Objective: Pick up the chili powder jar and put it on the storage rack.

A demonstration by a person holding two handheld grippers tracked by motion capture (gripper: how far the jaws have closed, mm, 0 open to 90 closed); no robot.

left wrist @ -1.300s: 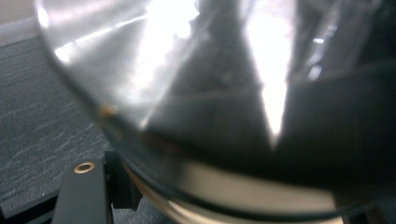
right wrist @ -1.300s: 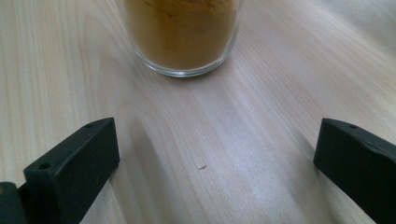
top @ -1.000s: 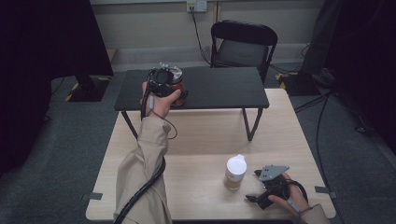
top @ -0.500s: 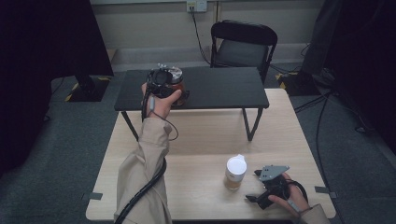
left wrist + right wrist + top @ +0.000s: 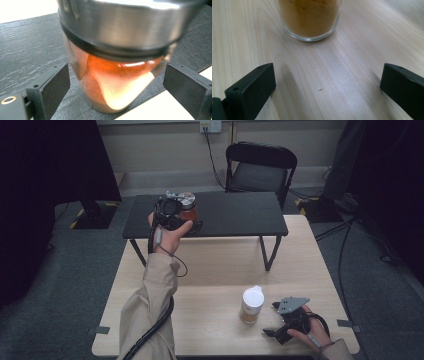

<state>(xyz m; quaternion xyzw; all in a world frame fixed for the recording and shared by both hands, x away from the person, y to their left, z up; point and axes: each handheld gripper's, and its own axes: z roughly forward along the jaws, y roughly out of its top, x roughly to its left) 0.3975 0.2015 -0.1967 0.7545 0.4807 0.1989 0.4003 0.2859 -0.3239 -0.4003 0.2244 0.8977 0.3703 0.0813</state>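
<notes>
While both grippers' fingers gape, no label reads — left gripper (image 5: 116, 92) straddles a jar (image 5: 117, 72).

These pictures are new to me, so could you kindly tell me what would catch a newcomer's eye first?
The glowing orange jar with a metal lid stands on the small black table, between the open jaws of the left gripper. Nearer the person, a white-lidded jar of brown powder stands on the pale wooden table, with the open right gripper beside it, apart from it.
</notes>
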